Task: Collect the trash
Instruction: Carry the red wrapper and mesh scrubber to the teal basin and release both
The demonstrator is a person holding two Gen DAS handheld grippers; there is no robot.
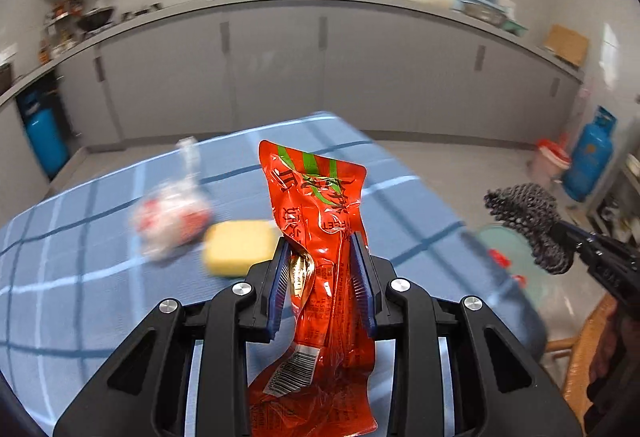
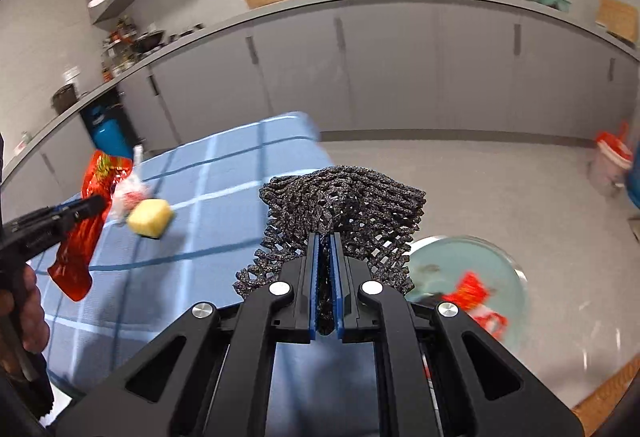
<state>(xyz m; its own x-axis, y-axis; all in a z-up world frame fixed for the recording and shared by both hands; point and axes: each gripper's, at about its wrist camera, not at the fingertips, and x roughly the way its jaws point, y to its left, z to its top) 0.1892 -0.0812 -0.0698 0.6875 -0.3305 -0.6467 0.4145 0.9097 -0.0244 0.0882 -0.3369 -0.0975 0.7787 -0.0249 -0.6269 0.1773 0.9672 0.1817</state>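
Left gripper [image 1: 324,269] was clamped on the red wrapper [image 1: 320,237], lifted clear of the table [image 1: 80,237]; right gripper [image 2: 325,257] pinched the black mesh [image 2: 344,197] near the table's edge, probably bound for the bin [image 2: 460,257].

1. The left wrist camera is sitting just behind its own fingers [image 1: 362,277], looking forward and down across the blue checked table [image 1: 80,237] toward the grey cabinets [image 1: 280,77].
2. The right wrist camera is riding behind its fingers [image 2: 340,269] the same way, facing the table's far corner and the floor.
3. Both views are sharing the table, the yellow sponge [image 1: 240,247] [image 2: 150,217], the cabinets and the round bin [image 2: 480,269].
4. Each is catching the other gripper at its edge.
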